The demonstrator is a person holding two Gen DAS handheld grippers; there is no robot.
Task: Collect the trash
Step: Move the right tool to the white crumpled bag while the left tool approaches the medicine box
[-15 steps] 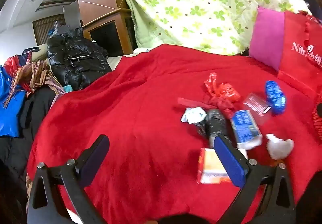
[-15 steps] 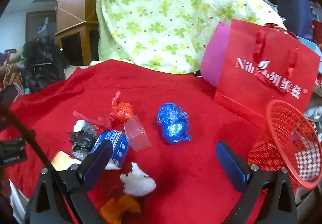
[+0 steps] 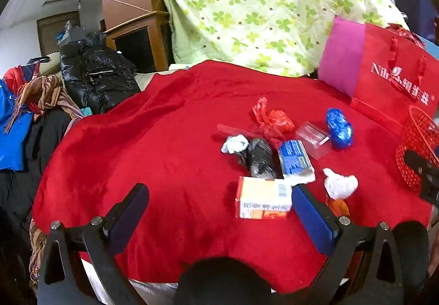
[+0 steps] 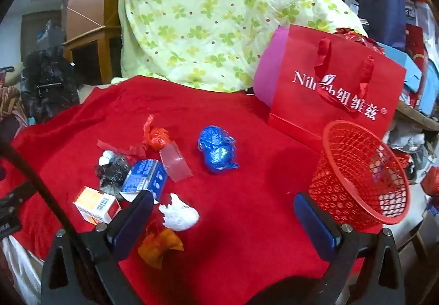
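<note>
Both the left gripper (image 3: 219,209) and right gripper (image 4: 223,218) hover spread and empty over the red blanket (image 3: 164,140); scattered trash lies left of the red mesh basket (image 4: 362,176).

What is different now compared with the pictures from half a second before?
Very little. The left claw has drawn back slightly and shifted left, so the orange and white box shows fully between its fingers rather than half hidden. The right claw looks slightly farther back. Both remain open and empty. The trash and the red basket lie on the red blanket as before.
</note>
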